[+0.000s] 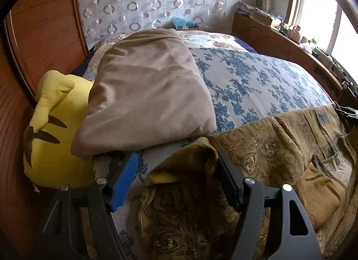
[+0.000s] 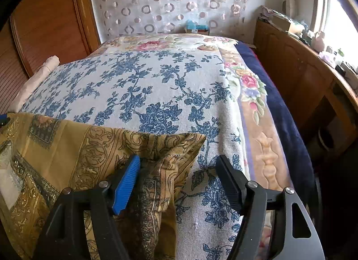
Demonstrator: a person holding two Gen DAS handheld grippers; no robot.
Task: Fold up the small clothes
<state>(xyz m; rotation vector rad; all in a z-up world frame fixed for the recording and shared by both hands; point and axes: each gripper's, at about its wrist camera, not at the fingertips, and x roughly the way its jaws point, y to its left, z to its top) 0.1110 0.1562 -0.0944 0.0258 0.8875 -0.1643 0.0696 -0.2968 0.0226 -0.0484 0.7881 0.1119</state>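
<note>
A mustard-gold patterned garment (image 1: 264,148) lies spread on the blue-flowered bed cover (image 1: 257,85). My left gripper (image 1: 176,159) is open, its fingers either side of a raised corner of the garment. In the right wrist view the same garment (image 2: 73,148) lies at the lower left. My right gripper (image 2: 177,163) is open, with the garment's bunched right corner (image 2: 170,159) between its fingers, close to the blue pad (image 2: 126,184).
A beige pillow (image 1: 147,94) and a yellow plush toy (image 1: 53,125) lie at the bed's left. A wooden wardrobe (image 1: 44,32) stands left. A wooden cabinet (image 2: 297,74) with clutter runs along the right under the window. A dark blue blanket (image 2: 279,108) edges the bed.
</note>
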